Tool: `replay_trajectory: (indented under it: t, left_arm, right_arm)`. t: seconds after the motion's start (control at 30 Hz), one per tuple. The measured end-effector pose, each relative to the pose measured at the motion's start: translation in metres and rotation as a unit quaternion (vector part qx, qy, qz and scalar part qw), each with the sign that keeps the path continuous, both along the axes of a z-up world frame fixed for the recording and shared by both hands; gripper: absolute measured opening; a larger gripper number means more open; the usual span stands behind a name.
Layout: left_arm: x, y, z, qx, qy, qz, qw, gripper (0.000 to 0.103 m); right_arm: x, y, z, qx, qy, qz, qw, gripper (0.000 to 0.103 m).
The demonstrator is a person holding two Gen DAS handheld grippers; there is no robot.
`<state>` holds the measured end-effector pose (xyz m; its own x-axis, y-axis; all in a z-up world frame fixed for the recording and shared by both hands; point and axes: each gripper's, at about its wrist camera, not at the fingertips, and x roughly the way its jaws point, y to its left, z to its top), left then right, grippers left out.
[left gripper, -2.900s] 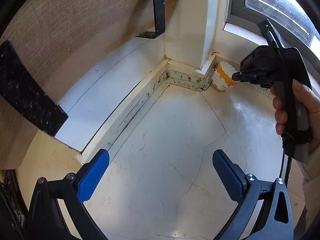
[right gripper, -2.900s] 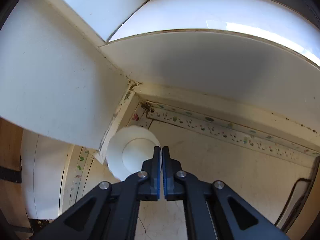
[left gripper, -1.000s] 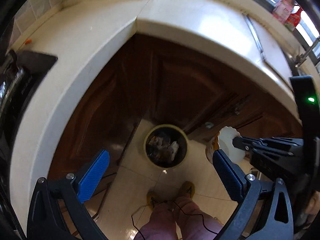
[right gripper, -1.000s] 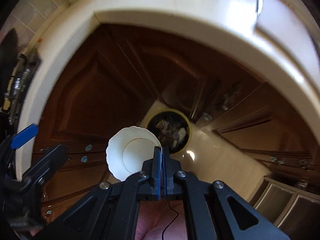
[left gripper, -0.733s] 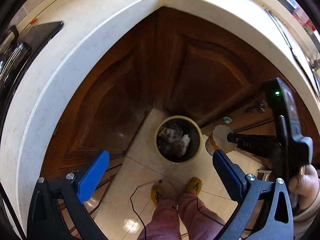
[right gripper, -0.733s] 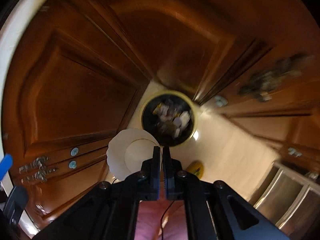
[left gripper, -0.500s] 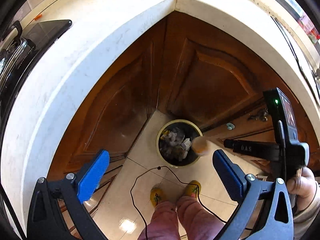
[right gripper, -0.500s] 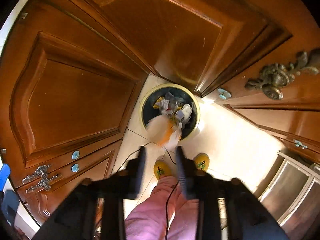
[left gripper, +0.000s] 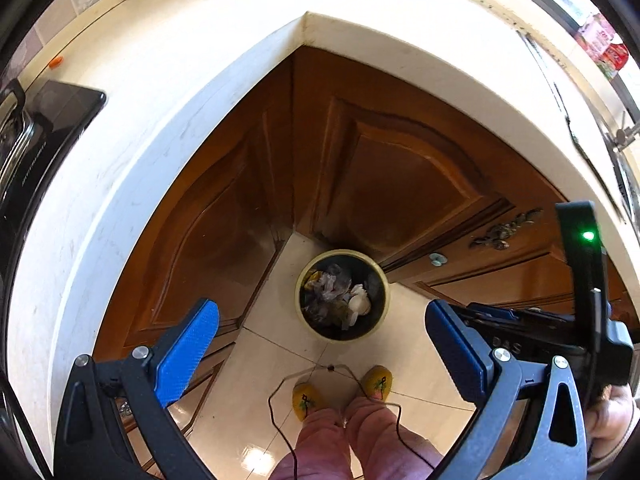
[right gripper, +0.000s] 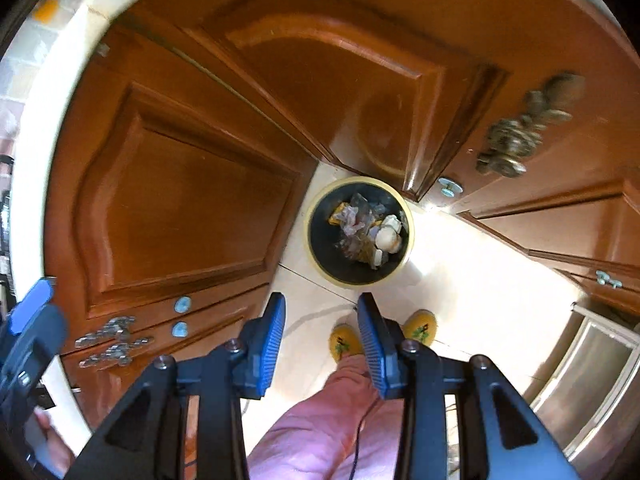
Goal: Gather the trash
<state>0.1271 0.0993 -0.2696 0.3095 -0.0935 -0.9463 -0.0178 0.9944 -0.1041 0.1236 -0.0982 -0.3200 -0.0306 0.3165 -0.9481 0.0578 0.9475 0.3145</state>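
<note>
The black left gripper point(left gripper: 318, 334) with blue pads gapes wide and empty, the round cream-rimmed trash bin point(right gripper: 316, 248) on the pale tile floor point(right gripper: 472, 264) holds the white paper cup point(right gripper: 387, 238), and the right gripper point(right gripper: 321, 320) stands partly parted, gripping nothing.

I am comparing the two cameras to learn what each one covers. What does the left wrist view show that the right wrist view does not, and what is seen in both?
Only the left wrist view shows the broad white countertop, the black appliance at its left end and the window ledge.

Only the right wrist view shows the steel rack at lower right.

Both show the trash bin full of rubbish, the wooden cabinet doors, the yellow slippers and both grippers, open and empty.
</note>
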Motion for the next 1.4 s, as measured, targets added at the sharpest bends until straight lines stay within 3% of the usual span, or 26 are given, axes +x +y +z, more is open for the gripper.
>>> replay_trajectory:
  t: [0.37,0.73,1.07,1.4]
  left_arm:
    - [-0.011,-0.033,0.036,-0.003,-0.017,-0.05,0.9986,0.102]
    - [-0.008,-0.059,0.129,-0.011,-0.099,-0.08,0.9918,0.102]
    - [-0.009,-0.08,0.201,0.019,-0.163,-0.069,0.984,0.102]
    - [-0.025,-0.076,0.25,0.05,-0.225,-0.008,0.973,0.102]
  right_arm:
    - [-0.03,-0.032,0.083,0.015,-0.073,-0.053,0.996,0.038]
    - [-0.047,-0.053,0.2,-0.006,-0.187,-0.082,0.979,0.041]
    - [-0.053,-0.064,0.288,-0.041,-0.277,-0.088,0.956,0.041]
    - [-0.057,-0.062,0.323,-0.077,-0.338,-0.07,0.935,0.041]
